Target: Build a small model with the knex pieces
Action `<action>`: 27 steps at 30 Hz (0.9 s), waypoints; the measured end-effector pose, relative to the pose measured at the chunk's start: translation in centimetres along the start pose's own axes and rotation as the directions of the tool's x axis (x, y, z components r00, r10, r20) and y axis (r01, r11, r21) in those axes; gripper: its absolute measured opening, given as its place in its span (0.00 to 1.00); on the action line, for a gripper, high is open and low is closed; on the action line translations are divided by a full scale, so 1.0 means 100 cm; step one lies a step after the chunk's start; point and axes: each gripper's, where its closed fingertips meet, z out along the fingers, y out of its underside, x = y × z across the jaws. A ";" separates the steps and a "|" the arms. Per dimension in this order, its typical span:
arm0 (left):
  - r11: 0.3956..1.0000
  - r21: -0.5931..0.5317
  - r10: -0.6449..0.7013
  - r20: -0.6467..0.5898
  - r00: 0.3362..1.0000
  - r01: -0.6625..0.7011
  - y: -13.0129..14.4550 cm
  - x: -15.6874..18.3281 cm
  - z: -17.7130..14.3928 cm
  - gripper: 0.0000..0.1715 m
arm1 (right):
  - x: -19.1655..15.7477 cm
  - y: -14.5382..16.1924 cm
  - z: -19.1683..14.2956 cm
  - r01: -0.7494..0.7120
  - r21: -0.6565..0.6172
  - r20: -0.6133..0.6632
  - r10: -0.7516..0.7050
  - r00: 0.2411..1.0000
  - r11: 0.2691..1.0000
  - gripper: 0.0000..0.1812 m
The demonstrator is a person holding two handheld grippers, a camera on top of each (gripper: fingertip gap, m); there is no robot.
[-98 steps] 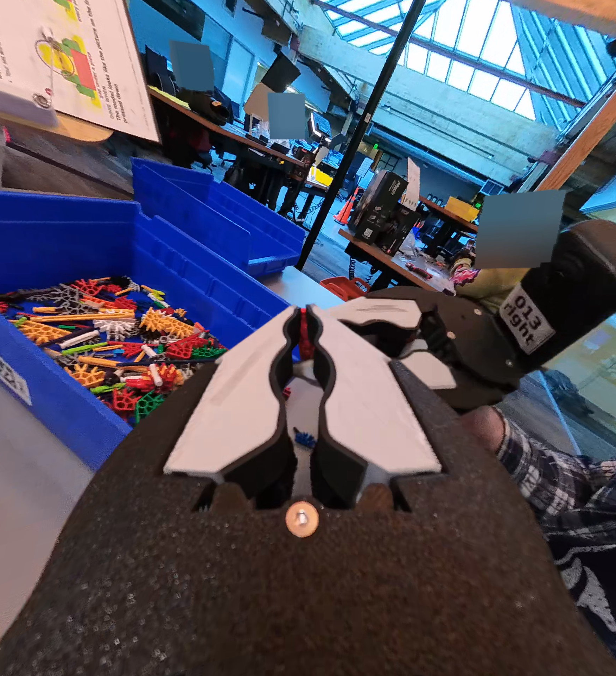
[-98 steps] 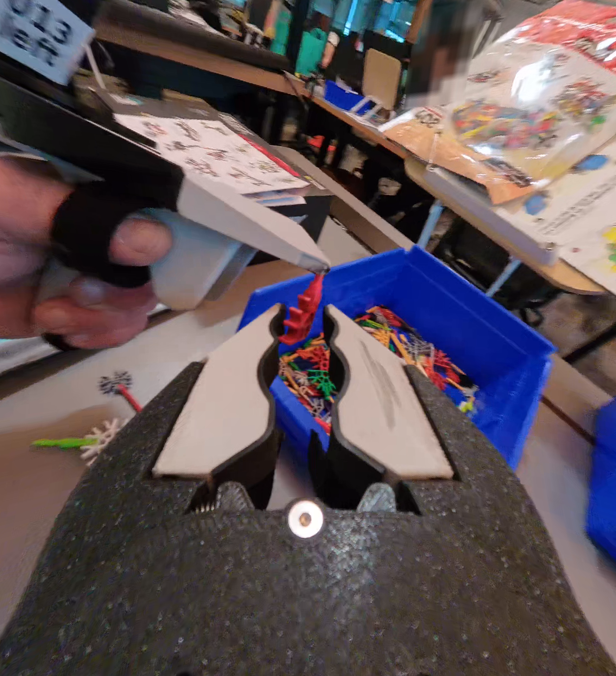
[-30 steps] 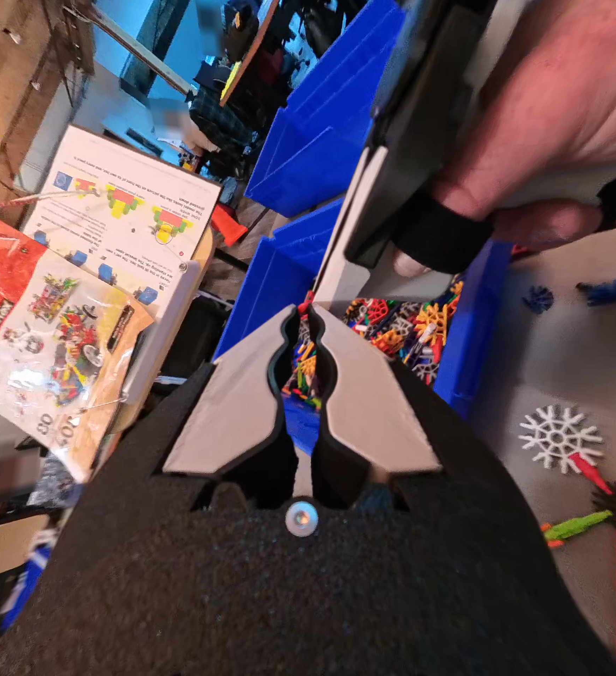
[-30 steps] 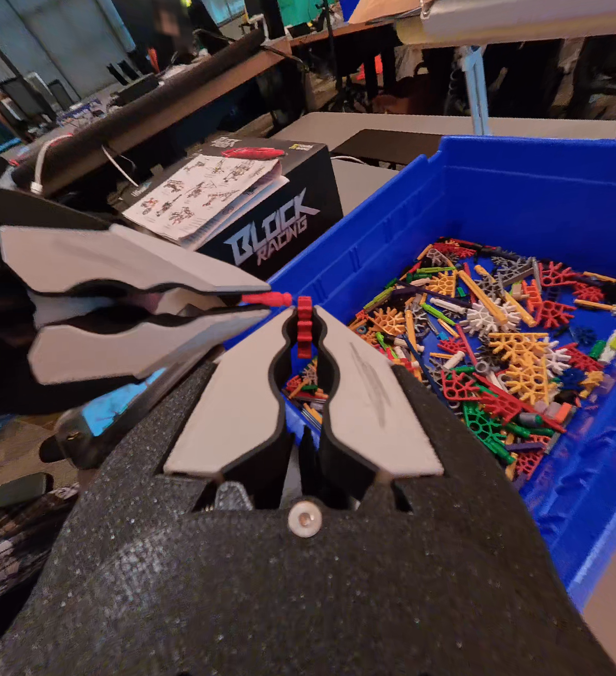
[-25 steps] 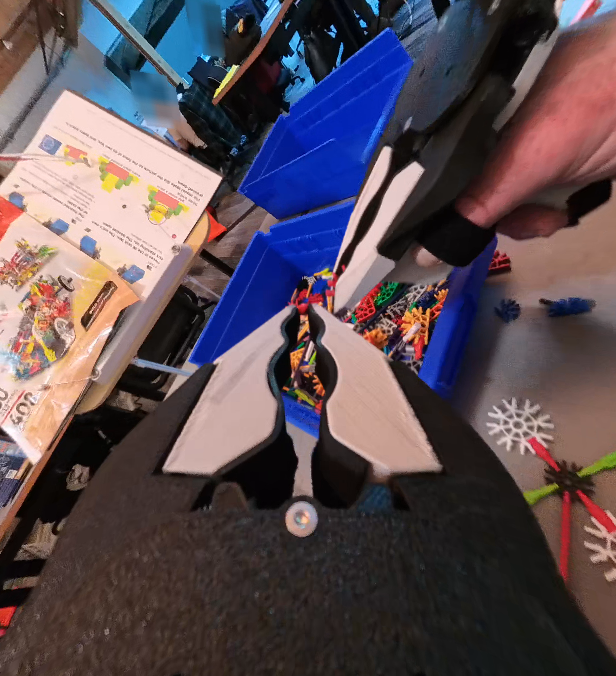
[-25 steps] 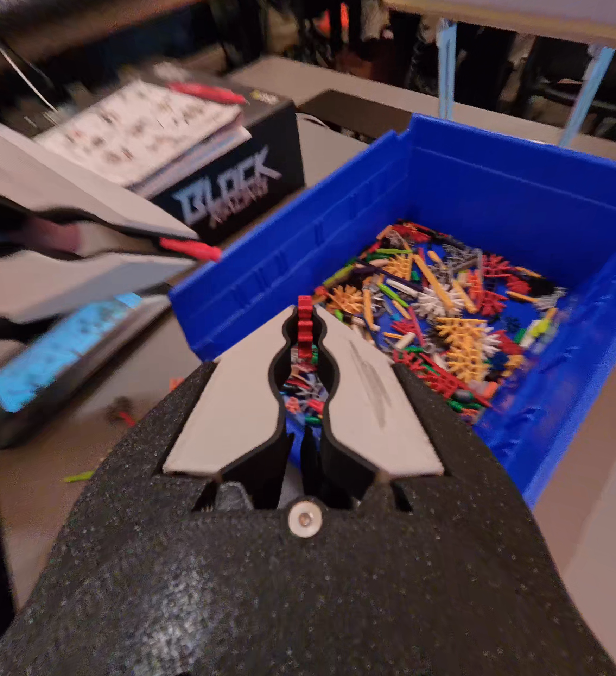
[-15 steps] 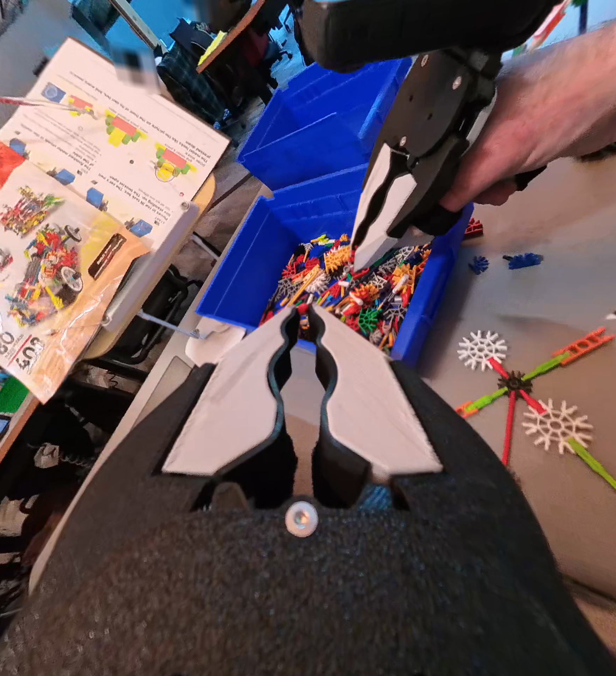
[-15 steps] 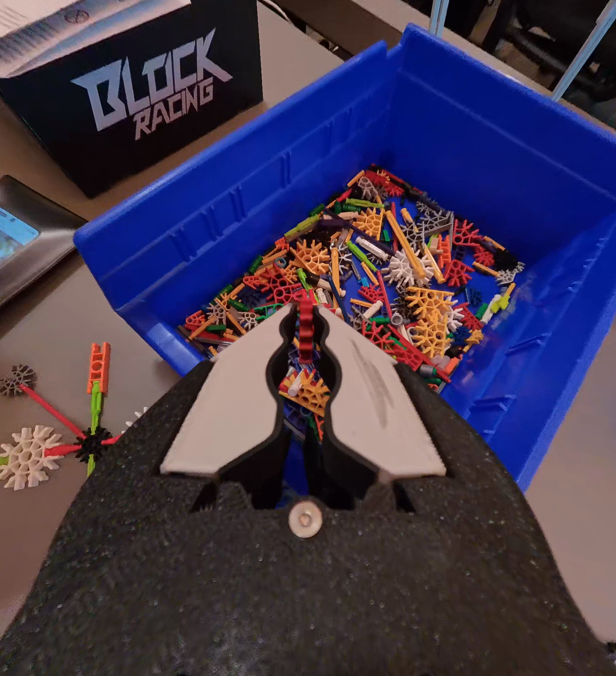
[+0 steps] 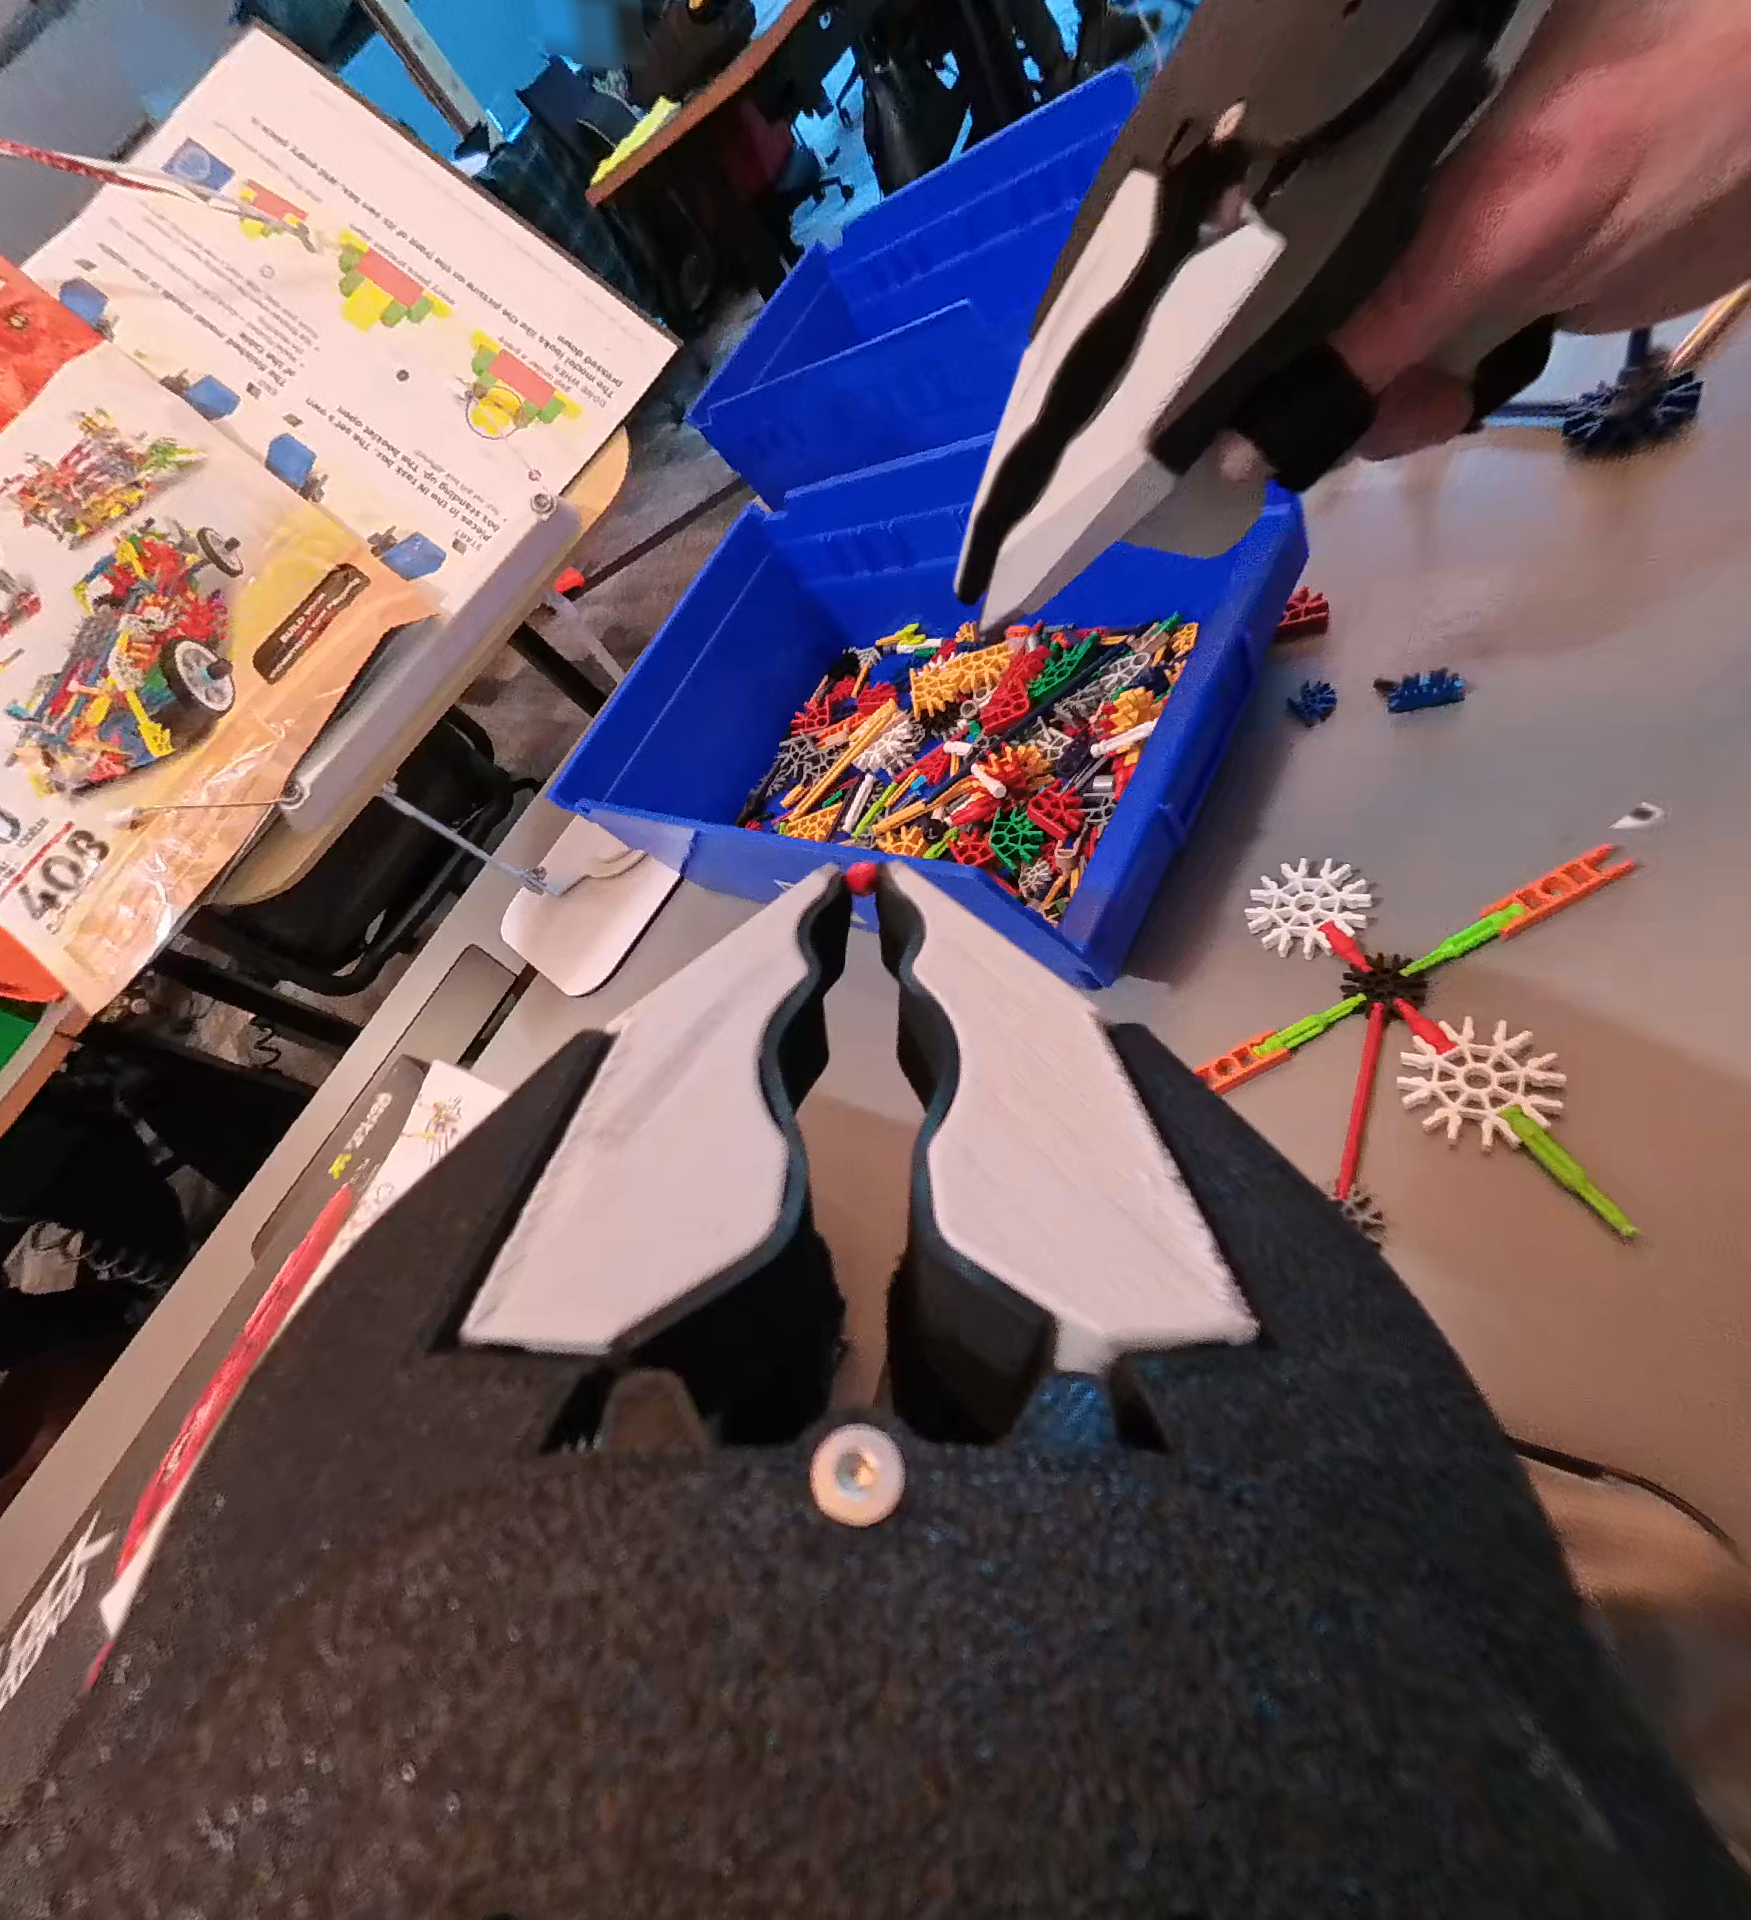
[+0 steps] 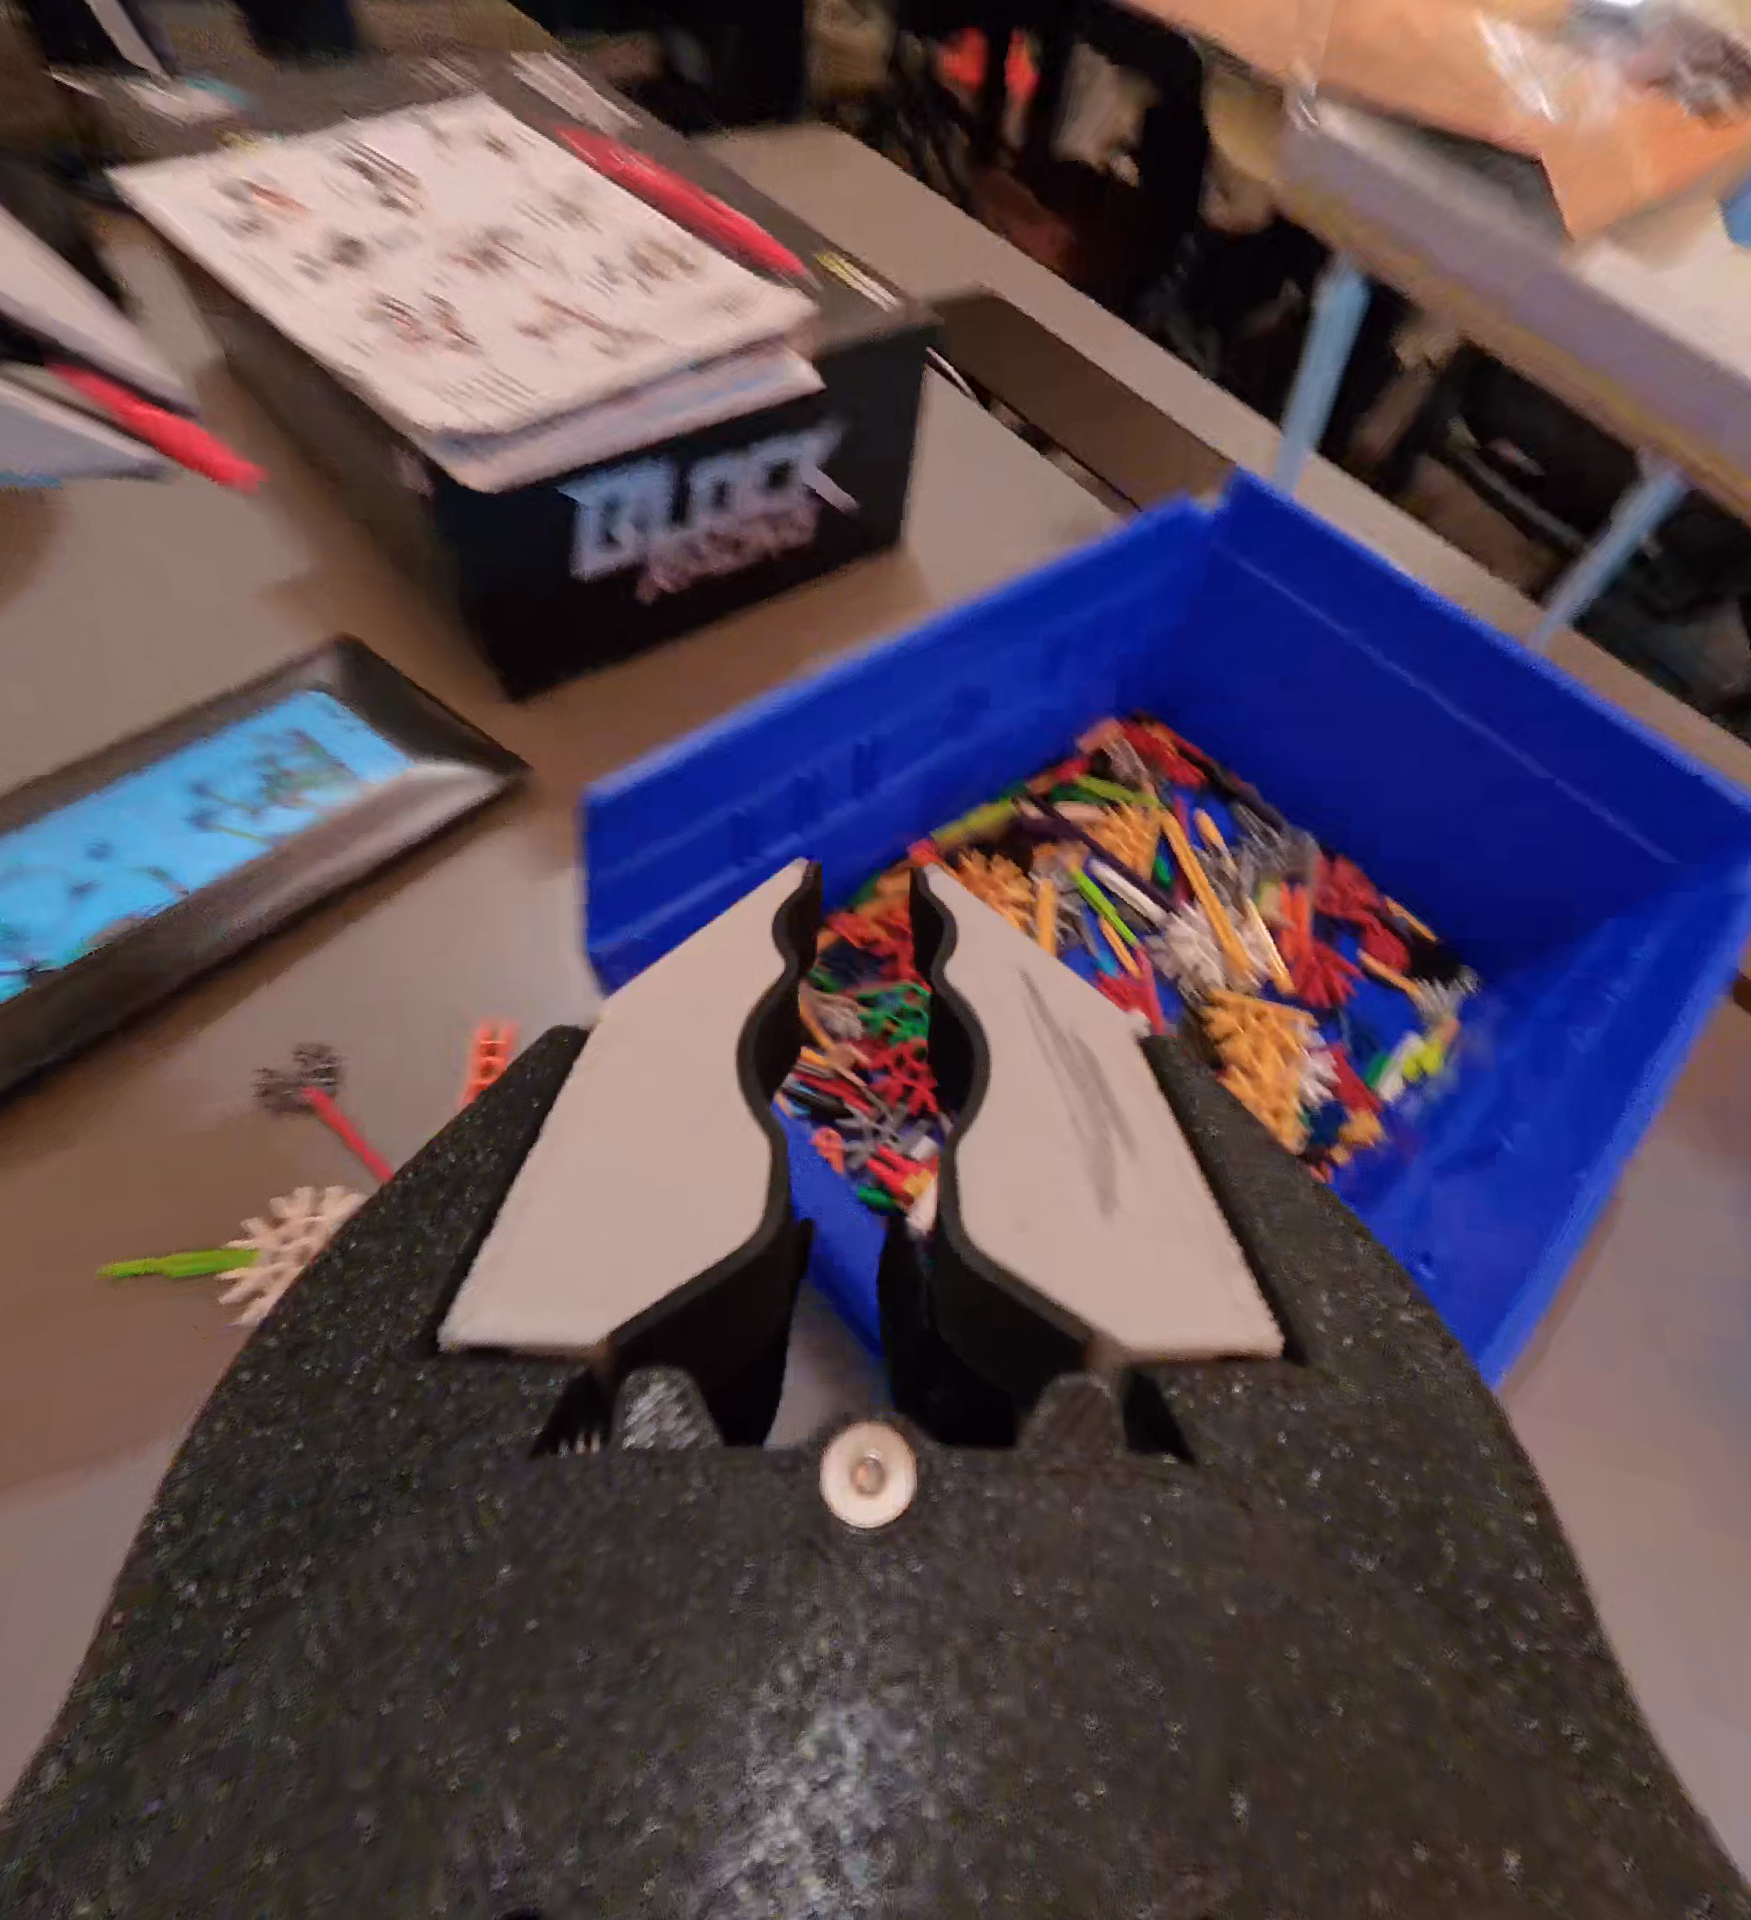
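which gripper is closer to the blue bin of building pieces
Right. The right hand-held gripper hangs over the blue bin, its tips just above the pieces; the left hand-held gripper is outside the near wall.

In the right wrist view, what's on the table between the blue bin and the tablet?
Only bare grey table lies between the blue bin and the tablet in the right wrist view; the spoke-and-wheel assembly sits nearer the camera.

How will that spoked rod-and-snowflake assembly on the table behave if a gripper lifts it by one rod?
The assembly is thin plastic rods plugged into a black hub, so it probably weighs little. Lifted by one red rod, it would likely sag or pivot. The white snowflake connectors sit on rod ends and might pull off.
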 end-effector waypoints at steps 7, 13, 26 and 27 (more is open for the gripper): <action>1.000 0.000 -0.016 -0.075 0.997 0.016 0.003 0.016 -0.003 0.02 | -0.066 -0.009 -0.015 0.131 0.064 0.180 -0.141 0.973 0.989 0.09; 0.998 -0.053 -0.028 -0.099 0.995 0.022 0.020 0.022 -0.005 0.02 | -0.096 0.049 -0.018 0.187 -0.127 0.273 -0.147 0.951 0.974 0.13; 0.992 -0.107 -0.095 -0.245 0.965 0.070 0.041 0.054 0.001 0.02 | -0.120 0.140 -0.020 0.179 -0.342 0.322 -0.064 0.945 0.922 0.12; 0.991 -0.114 -0.096 -0.253 0.963 0.068 0.043 0.056 0.003 0.02 | -0.121 0.140 -0.020 0.178 -0.336 0.316 -0.068 0.946 0.925 0.12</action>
